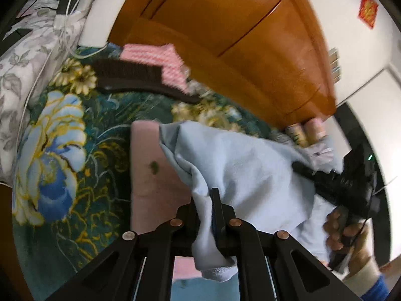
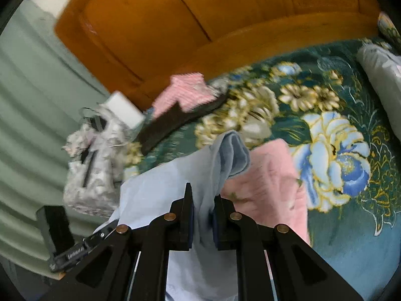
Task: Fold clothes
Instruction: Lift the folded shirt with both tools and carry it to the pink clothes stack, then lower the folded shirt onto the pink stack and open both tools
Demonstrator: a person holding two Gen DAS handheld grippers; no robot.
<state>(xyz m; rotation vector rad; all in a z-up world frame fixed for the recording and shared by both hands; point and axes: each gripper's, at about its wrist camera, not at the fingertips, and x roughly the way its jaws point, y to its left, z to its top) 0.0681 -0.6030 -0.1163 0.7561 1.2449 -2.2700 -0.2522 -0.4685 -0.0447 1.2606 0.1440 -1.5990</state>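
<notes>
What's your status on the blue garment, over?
Left gripper and right gripper both shut on light blue garment. Garment bunched, lifted over pink cloth. Nothing blocking.

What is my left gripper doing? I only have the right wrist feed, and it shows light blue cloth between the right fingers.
Observer: The left gripper is shut on the same light blue garment, pinching a bunched edge.
Operator: Where is the right gripper from that side?
Observer: In the left wrist view the right gripper reaches in over the far end of the garment, with a hand wrapped round its handle.
Operator: Anything beyond the cloth I can't see?
Observer: Two cylindrical containers stand at the foot of the wooden headboard, just past the garment's far edge.
</notes>
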